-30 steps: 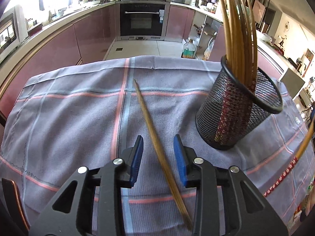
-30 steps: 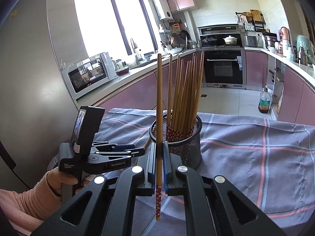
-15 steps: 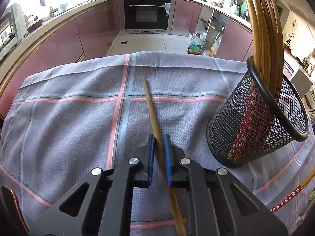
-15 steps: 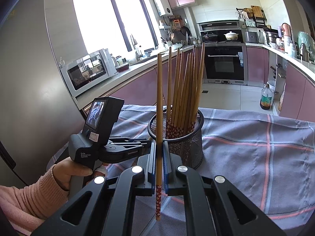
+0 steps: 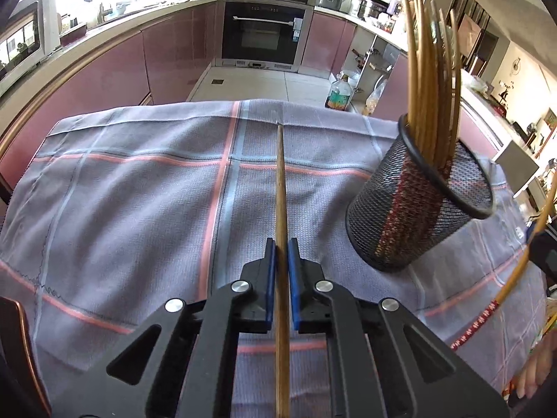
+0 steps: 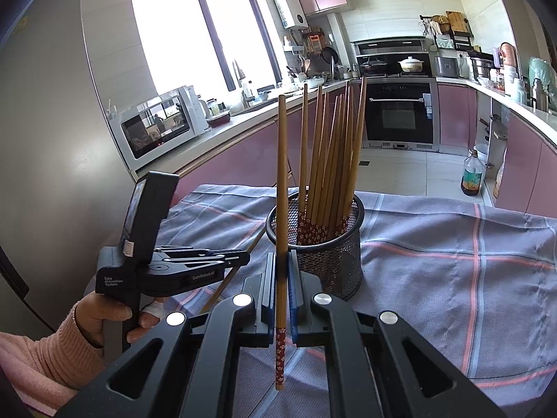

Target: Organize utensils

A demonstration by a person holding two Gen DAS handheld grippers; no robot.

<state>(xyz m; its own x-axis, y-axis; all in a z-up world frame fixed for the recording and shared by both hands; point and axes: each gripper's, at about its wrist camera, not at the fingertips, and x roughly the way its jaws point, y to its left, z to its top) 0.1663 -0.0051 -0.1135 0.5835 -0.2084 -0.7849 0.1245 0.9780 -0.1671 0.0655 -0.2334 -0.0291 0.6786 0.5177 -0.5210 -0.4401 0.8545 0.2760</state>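
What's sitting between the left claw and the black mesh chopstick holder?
Only bare grey plaid tablecloth lies between the left claw, shut on a wooden chopstick, and the black mesh holder, in the left wrist view.

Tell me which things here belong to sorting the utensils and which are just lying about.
Part of the job:
left gripper, shut on a chopstick
right gripper, shut on another chopstick
mesh holder with chopsticks in it

Just lying about:
checked cloth
microwave
oil bottle
pots on the stove
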